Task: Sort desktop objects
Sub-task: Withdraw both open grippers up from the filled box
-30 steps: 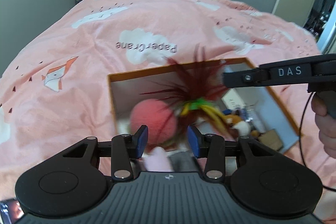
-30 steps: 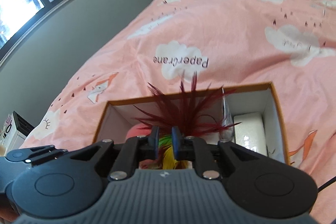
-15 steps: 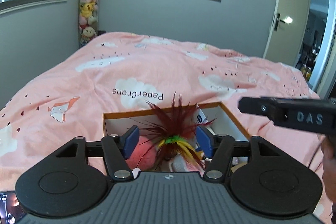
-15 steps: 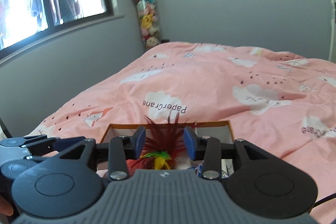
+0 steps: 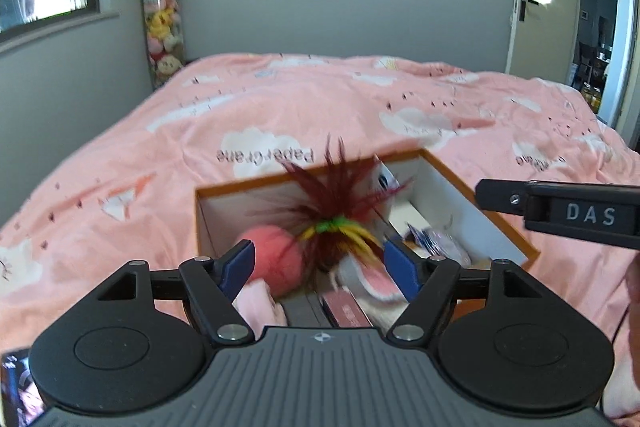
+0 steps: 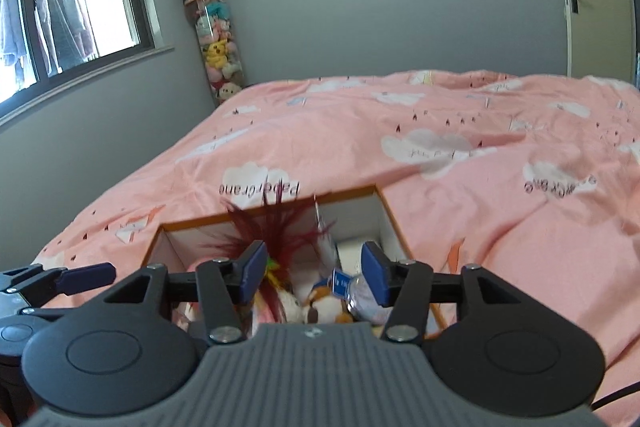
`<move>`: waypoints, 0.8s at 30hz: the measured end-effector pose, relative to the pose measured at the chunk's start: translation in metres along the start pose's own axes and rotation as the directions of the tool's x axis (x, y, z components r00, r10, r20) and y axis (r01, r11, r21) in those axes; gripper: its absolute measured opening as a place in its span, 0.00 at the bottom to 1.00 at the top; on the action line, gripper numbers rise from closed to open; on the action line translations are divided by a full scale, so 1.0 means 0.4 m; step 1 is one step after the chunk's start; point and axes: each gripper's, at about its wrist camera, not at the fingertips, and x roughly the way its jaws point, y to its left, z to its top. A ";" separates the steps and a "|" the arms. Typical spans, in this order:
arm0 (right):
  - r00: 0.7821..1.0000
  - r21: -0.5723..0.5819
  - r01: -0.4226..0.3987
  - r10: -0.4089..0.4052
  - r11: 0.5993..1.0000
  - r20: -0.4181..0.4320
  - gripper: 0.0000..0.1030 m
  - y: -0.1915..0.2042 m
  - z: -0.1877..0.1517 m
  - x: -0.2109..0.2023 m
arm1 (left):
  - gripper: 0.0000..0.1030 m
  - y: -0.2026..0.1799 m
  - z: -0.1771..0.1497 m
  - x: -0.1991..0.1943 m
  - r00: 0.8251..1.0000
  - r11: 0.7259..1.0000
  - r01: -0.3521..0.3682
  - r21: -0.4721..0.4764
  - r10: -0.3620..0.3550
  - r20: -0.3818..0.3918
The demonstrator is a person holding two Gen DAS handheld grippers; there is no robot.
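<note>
Both grippers held above orange-rimmed box [image 5: 502, 215] on pink bed [image 5: 280, 115]; nothing gripped.

Left gripper [image 5: 318, 263]: jaws spread wide, empty, over box's near end. Right gripper [image 6: 314, 267]: jaws likewise spread, empty. Feather toy [image 5: 332, 211] (dark red plumes, green/yellow band) seen lying inside box, touching pink ball [image 5: 272, 259]. Plush fox [image 6: 324, 303] and plastic bottle [image 6: 360, 291] also noted in box, right side. Some motion blur; finer contents not determinable.
</note>
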 end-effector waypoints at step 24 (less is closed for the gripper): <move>0.989 -0.222 0.042 -0.072 0.974 -0.127 0.61 0.034 -0.091 0.069 | 0.85 0.015 -0.054 0.051 0.994 0.997 -0.059 -0.047 0.055 -0.090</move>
